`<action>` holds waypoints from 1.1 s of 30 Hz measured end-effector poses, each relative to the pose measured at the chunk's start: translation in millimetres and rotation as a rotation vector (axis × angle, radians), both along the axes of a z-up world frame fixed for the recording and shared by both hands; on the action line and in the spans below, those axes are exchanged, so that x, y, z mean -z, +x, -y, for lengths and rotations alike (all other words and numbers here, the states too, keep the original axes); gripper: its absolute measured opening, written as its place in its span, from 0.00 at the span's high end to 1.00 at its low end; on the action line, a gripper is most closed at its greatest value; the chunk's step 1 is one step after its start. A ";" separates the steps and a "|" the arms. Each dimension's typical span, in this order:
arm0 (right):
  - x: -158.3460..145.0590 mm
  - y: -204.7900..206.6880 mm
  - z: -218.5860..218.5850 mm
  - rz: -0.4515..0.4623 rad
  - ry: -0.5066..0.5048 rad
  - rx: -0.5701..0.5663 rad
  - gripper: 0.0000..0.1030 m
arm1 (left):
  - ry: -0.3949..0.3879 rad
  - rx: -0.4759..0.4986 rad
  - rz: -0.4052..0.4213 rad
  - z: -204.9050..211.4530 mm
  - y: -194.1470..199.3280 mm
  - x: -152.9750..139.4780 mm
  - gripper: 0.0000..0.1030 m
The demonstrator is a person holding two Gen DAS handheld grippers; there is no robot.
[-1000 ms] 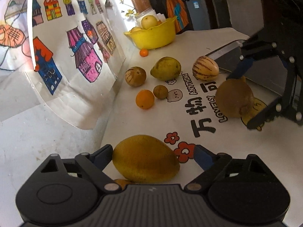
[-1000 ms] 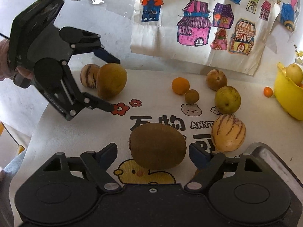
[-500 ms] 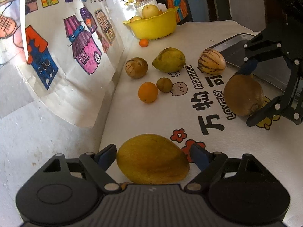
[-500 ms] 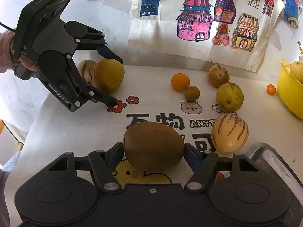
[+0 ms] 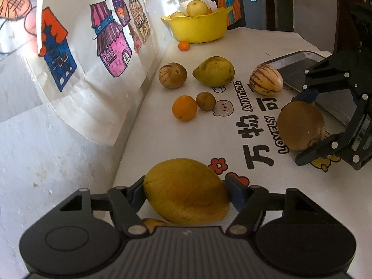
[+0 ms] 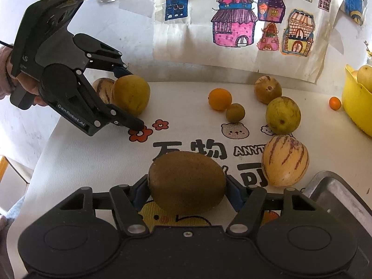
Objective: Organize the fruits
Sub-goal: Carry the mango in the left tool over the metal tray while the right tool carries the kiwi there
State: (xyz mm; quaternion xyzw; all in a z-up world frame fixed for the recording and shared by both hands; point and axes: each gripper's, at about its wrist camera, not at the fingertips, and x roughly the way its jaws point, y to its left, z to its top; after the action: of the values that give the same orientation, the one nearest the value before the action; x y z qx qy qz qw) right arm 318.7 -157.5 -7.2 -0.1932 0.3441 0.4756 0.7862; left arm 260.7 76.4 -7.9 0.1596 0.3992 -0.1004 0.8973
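Here, I find my left gripper (image 5: 186, 191) set around a large yellow-brown oval fruit, mango-like, (image 5: 186, 190) that lies on the white printed tablecloth (image 5: 209, 134); its jaws are closing, and the blue pads stand at the fruit's two ends, seemingly touching, with the fruit squarely between them. My right gripper (image 6: 187, 191) is placed likewise around a brown fuzzy kiwi-shaped fruit (image 6: 187, 181), jaws closing, pads against both ends and the fruit centred in the gap. In the left wrist view the right gripper (image 5: 307, 125) shows from the side with that brown fruit (image 5: 300, 125) between its fingers, resting on the cloth near a grey metal tray (image 5: 300, 67). In the right wrist view the left gripper (image 6: 133, 98) brackets the yellow-brown fruit (image 6: 131, 94), with a striped cream fruit (image 6: 103, 88) just behind it. Loose on the cloth beyond lie a round orange (image 5: 184, 108), a small brown-green round fruit (image 5: 205, 101) touching it, a brown striped round fruit (image 5: 172, 75), a green-yellow pear-shaped fruit (image 5: 214, 71), and a cream purple-striped melon-like fruit (image 5: 266, 81) at the tray's edge. A yellow plastic bowl (image 5: 197, 29) holding pale fruits stands at the far end, a tiny orange (image 5: 184, 45) beside it.
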 end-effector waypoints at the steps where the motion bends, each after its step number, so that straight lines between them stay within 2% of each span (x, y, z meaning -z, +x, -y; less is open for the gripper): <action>1: 0.2 0.0 0.1 0.000 0.000 0.002 0.34 | 0.003 -0.001 0.002 0.6 0.1 0.0 0.29; 20: -0.6 -3.8 2.6 0.013 0.004 0.021 0.36 | 0.025 0.036 0.047 16.3 -6.2 1.9 0.31; 33: -0.8 -14.1 13.9 0.021 0.034 0.088 0.36 | -0.090 -0.059 0.079 22.0 -15.0 1.7 0.31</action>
State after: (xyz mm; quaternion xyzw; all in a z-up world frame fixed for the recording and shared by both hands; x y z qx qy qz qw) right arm 304.6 -171.4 -6.4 -0.1696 0.3358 0.4441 0.8132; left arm 245.7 54.4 -9.6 0.1112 0.3629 -0.0851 0.9212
